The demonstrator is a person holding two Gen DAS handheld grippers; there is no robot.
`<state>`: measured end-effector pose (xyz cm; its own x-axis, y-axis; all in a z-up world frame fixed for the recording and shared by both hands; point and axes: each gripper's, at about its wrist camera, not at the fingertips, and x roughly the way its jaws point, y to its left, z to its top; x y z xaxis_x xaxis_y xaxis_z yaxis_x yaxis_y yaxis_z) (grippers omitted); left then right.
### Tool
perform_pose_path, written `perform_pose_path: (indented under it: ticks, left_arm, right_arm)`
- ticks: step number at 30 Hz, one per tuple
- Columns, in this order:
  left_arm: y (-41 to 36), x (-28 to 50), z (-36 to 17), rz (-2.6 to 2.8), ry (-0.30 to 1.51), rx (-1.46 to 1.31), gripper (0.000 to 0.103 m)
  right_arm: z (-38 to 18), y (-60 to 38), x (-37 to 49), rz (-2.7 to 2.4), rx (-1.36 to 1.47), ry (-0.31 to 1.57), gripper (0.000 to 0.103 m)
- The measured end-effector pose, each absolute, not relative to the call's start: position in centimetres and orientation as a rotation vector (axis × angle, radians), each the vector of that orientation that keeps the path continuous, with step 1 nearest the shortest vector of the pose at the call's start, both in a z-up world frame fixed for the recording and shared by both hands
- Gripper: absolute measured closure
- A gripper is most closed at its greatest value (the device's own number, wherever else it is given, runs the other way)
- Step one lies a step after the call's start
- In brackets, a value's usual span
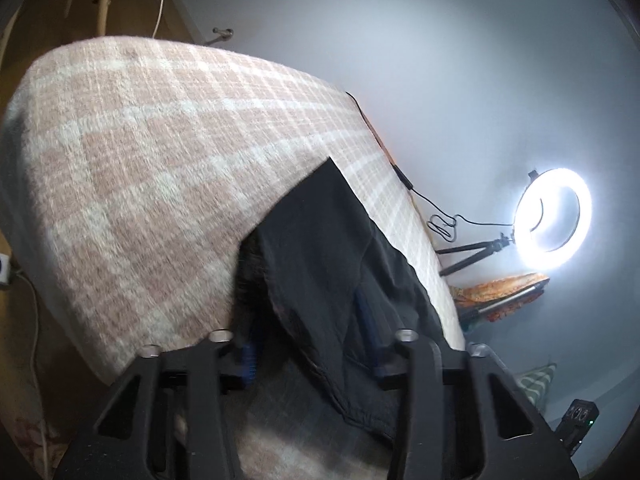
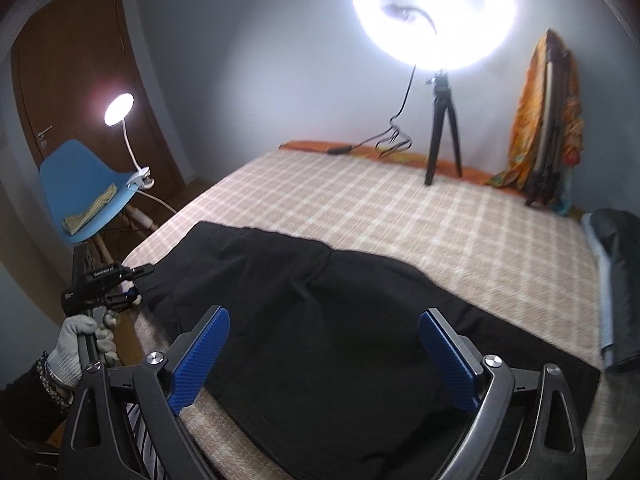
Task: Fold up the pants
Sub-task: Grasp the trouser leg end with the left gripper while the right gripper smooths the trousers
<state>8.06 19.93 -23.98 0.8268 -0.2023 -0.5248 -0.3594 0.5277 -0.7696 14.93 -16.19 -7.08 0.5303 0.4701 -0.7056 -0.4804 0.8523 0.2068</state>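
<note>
On checked bedspread (image 2: 400, 216), black pants (image 2: 320, 320); blue chair (image 2: 80, 176) holding folded cloth (image 2: 92, 208).

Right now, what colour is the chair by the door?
Blue; the chair shows best in the right wrist view.

bed: covered edge to edge in a pink-and-white checked blanket (image 2: 400, 216)
pants (image 2: 320, 320): black, spread flat on the blanket right under and past the right claw (image 2: 324, 356), reaching over to the left claw (image 2: 132, 280) at the bed's edge
tripod (image 2: 442, 136): standing on the bed well beyond the right claw, by the wall
cable (image 2: 384, 142): loose coil lying just left of the tripod
clothes pile (image 2: 620, 280): dark and light-blue stuff off to the claw's right
</note>
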Motion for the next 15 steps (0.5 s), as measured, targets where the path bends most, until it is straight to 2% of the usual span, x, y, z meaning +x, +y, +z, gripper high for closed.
perform_pose_path:
  ticks: [2,9,15]
  left_arm:
    - [20.0,8.4,-24.0,0.124,0.612,-0.995,0.094]
    - [18.6,9.2,-22.1,0.098,0.587,-0.781,0.098]
    - [14.7,10.6,-18.7,-0.020,0.581,-0.539,0.098]
  right_arm:
    - [-7.9,-15.6,15.5,0.581,-0.004,0.869,0.011]
    - [-10.2,-14.0,17.1,0.621,0.017,0.971,0.026]
    - [-11.5,-13.3,19.2,0.656,0.134,1.045,0.028]
